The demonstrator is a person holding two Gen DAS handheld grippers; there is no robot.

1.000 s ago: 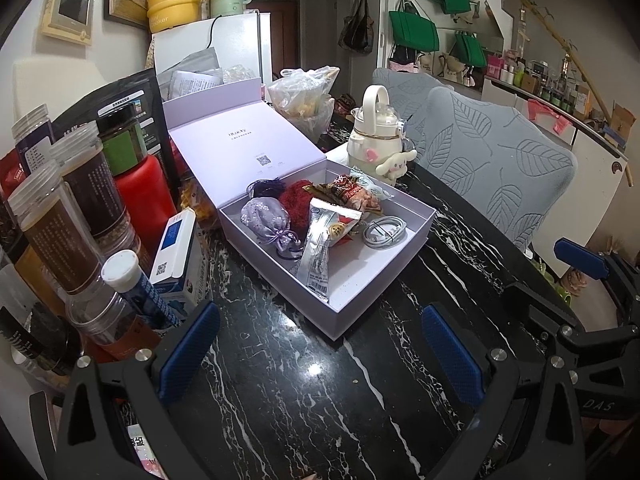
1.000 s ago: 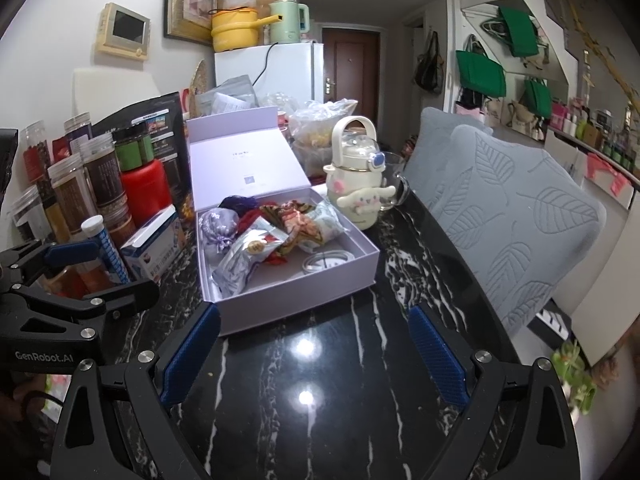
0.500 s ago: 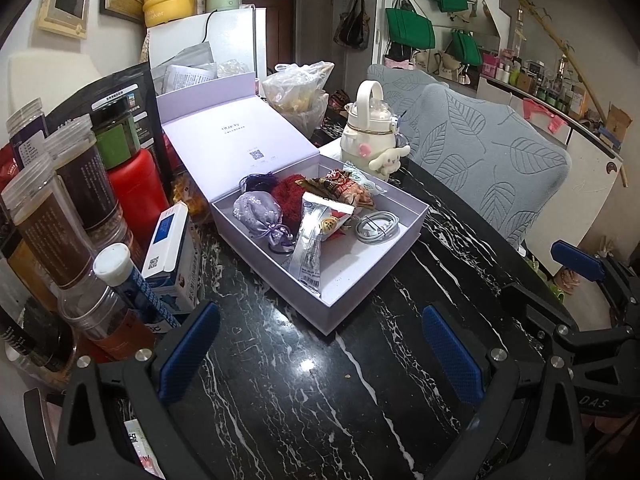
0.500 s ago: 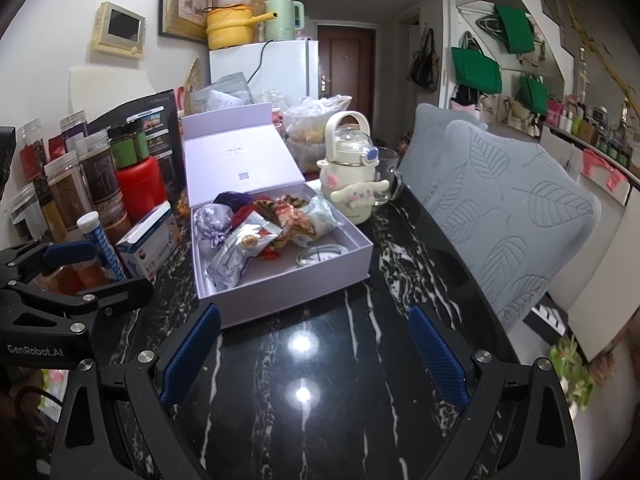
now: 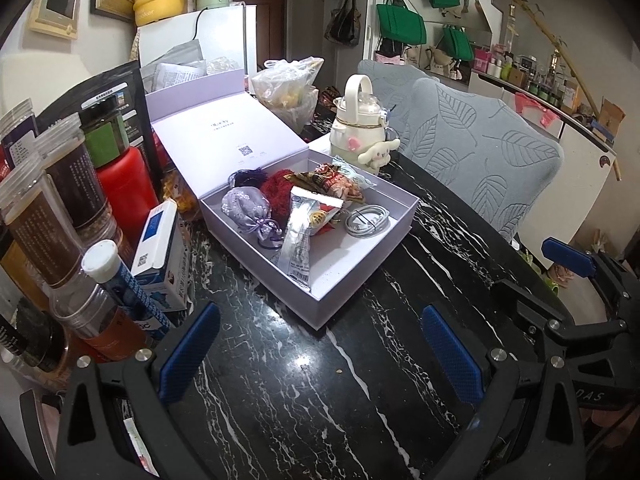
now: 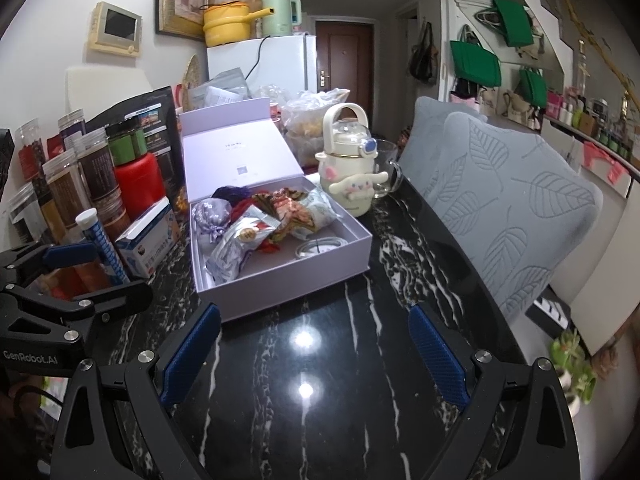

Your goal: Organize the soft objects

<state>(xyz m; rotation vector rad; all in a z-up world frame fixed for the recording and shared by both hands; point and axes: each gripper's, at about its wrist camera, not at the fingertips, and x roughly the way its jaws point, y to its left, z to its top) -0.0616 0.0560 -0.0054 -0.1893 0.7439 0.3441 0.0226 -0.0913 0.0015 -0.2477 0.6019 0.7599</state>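
Lavender gift box sits lid-up on black marbled table; inside, a lilac drawstring pouch at its left, red knit bundle beside it, silver snack packet in the middle, coiled white cable at its right. Left gripper hovers level before the box, jaws spread wide, empty. Right gripper likewise, to the box's near right.
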